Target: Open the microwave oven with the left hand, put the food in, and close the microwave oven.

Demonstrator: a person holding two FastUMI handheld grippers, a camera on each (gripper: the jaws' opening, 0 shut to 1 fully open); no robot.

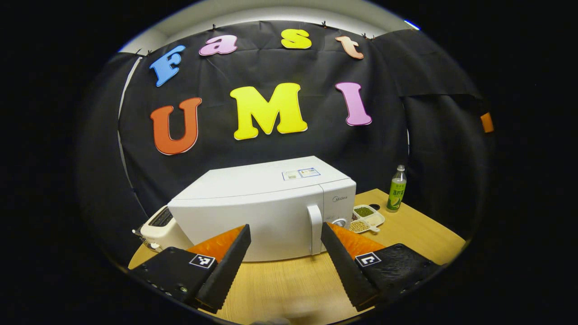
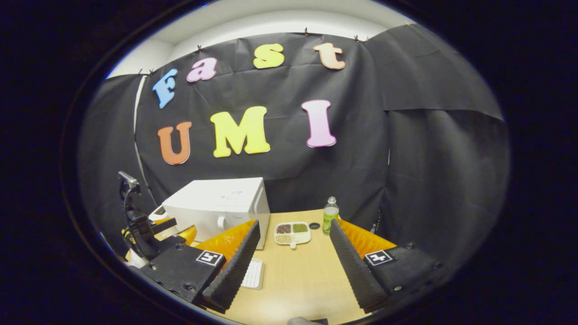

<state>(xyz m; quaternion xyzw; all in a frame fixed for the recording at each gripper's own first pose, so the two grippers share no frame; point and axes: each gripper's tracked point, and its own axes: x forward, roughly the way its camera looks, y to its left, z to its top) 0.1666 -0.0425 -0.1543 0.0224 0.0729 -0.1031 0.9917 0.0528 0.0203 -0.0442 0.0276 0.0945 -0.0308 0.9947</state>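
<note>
Spread wide at the bottom of the left gripper view, the left gripper [image 1: 285, 266] holds nothing; I judge I keep its fingers apart so they can close around the door handle [image 1: 314, 229], which stands upright at about 1 o'clock from the gap, just beyond the fingertips. That handle sits on the front of the microwave [image 1: 253, 212], whose door is shut, so the first step is not yet done. A divided tray of food [image 1: 367, 218] lies on the table [image 1: 429, 230] at 3 o'clock from the microwave, close beside it, handy for loading. A bottle [image 1: 397, 188] stands past the tray.

From the right gripper view, the right gripper [image 2: 293, 266] is likewise spread and empty, aimed at 12 o'clock toward the tray, well apart from it; I read this as waiting to take the food.
</note>
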